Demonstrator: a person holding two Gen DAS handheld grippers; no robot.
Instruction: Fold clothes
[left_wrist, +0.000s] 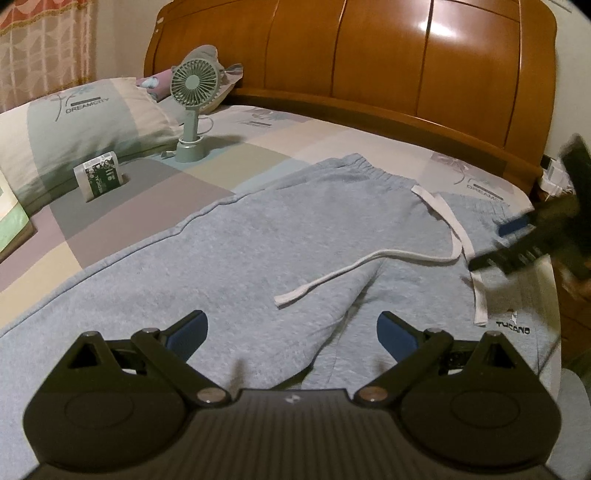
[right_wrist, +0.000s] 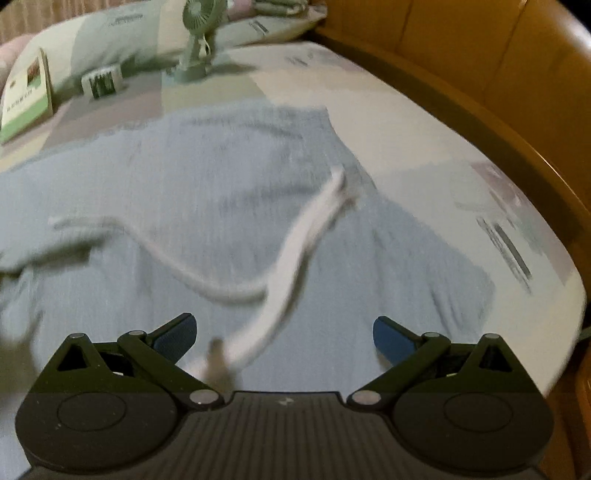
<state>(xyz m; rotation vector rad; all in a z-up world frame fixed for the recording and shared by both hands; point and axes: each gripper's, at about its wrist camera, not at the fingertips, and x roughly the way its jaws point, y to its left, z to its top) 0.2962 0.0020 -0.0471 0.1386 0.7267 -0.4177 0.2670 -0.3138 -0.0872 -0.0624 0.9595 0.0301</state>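
Light blue sweatpants (left_wrist: 258, 236) lie spread flat on the bed, waistband toward the headboard, with a white drawstring (left_wrist: 369, 266) trailing across the front. My left gripper (left_wrist: 291, 332) hovers open just above the pants' crotch area, nothing between its blue pads. The right gripper (left_wrist: 517, 236) shows blurred at the right edge of the left wrist view, near the waistband's right side. In the right wrist view the same pants (right_wrist: 184, 206) and drawstring (right_wrist: 306, 236) look blurred, and my right gripper (right_wrist: 284, 336) is open above the cloth.
A green desk fan (left_wrist: 192, 110) stands on the patchwork sheet (left_wrist: 147, 195) beyond the pants, with a small medical packet (left_wrist: 99, 179) beside it and a pillow (left_wrist: 74, 125) at left. A wooden headboard (left_wrist: 369, 55) rims the bed. A book (right_wrist: 26, 99) leans at left.
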